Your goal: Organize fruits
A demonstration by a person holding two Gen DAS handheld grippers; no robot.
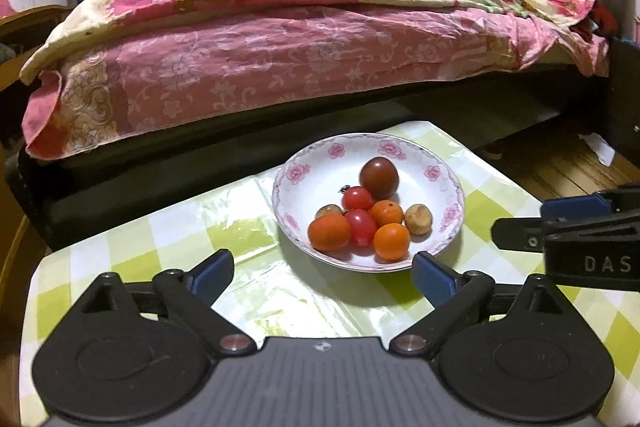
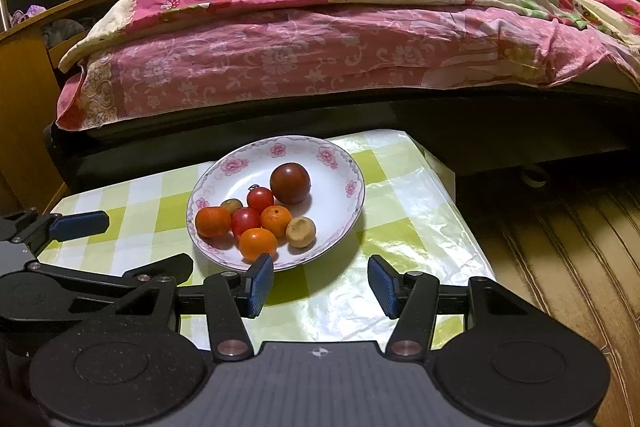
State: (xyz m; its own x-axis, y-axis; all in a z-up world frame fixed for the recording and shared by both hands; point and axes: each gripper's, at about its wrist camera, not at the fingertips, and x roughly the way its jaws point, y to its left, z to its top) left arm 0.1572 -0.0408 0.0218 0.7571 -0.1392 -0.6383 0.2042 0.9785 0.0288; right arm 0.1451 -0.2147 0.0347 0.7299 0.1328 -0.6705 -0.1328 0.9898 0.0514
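Note:
A white plate with pink flowers stands on a small table with a green checked cloth. On it lie several small fruits: a dark red tomato, two cherry tomatoes, three small oranges and two brown fruits. My left gripper is open and empty just before the plate's near rim. My right gripper is open and empty at the plate's near right; it also shows in the left wrist view.
A bed with a pink flowered quilt stands close behind the table. A wooden floor lies to the right of the table. A wooden cabinet stands at the left.

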